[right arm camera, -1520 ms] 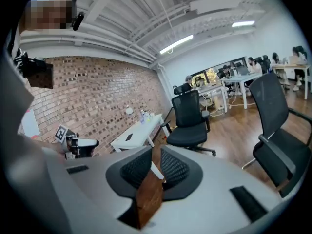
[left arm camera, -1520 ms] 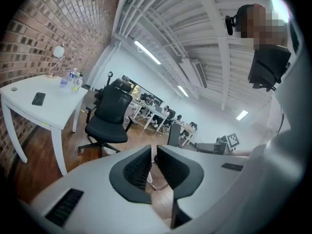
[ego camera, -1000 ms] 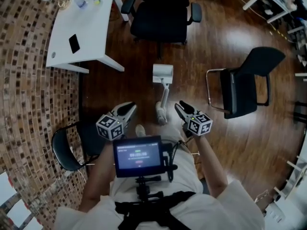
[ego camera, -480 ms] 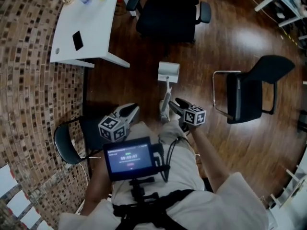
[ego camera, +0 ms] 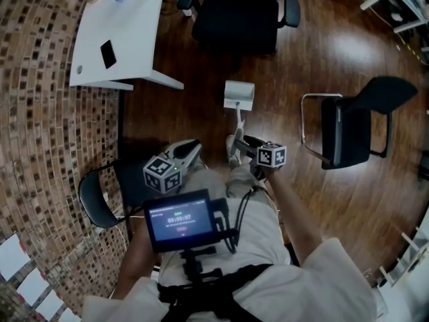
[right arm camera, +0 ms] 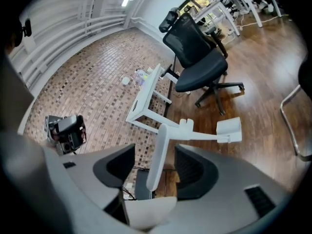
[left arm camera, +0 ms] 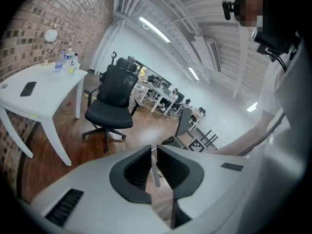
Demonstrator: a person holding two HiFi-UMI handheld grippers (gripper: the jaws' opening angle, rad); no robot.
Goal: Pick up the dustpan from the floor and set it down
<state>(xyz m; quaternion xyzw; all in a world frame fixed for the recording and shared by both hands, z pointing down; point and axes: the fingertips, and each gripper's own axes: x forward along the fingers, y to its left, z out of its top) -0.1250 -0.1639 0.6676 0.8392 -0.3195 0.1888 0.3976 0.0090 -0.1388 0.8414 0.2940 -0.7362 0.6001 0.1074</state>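
The right gripper (right arm camera: pixel 155 152) has its jaws apart, and they have just been opening. The white grip of the dustpan's handle (right arm camera: pixel 161 135) stands between them with a gap on each side, so neither pad presses it. I read that as letting go, not taking hold. The dustpan (ego camera: pixel 239 94) has its pan flat on the wooden floor (ego camera: pixel 301 59), just off the near corner of the desk (ego camera: pixel 120 39), on the side away from the brick wall (ego camera: pixel 40 113). Its handle slants back from the pan toward the person. Whether it would stand unsupported I cannot tell.

The left gripper (left arm camera: pixel 154 150) has its jaws drawn together to a slit, clamped on nothing. It hangs on the desk's side of the handle, near it but apart, probably kept clear of the work.

A black office chair (ego camera: pixel 238 19) stands just past the desk's far end, beyond the pan. A small black chair (ego camera: pixel 100 193) sits off the desk's near edge, close under the left gripper. A cantilever chair (ego camera: pixel 352 126) is well apart from the desk, past the dustpan. The bare floor on the dustpan's side away from the desk looks the freest way to draw back.
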